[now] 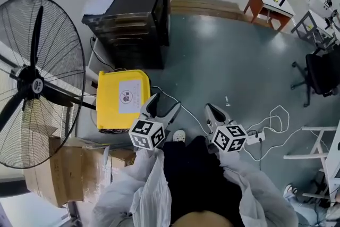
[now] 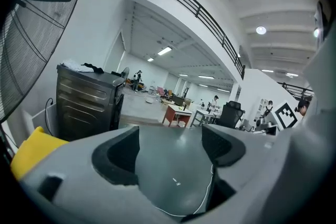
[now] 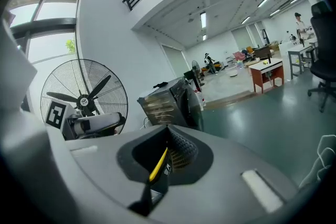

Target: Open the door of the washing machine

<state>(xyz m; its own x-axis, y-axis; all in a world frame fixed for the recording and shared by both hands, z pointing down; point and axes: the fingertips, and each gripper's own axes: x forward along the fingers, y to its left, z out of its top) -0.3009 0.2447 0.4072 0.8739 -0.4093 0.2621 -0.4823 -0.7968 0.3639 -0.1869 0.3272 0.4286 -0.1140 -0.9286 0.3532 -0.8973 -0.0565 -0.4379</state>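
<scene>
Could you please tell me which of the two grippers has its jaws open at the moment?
The left gripper: its jaws stand well apart with nothing between them, whereas the right gripper has its jaws closed together.

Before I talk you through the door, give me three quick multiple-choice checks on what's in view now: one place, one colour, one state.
1. Where does the yellow box sit in the head view?
A) at the far right edge
B) at the left, next to the fan
C) at the very top

2. What colour is the cable on the floor?
A) white
B) red
C) black

3. How do the jaws of the left hand-held gripper stand?
A) shut together
B) shut on the cable
C) apart, with nothing between them

Answers:
1 B: the box lies just right of the fan's guard.
2 A: it shows as a thin white line on the dark green floor.
3 C: only bare floor shows between the two jaws in the left gripper view.
</scene>
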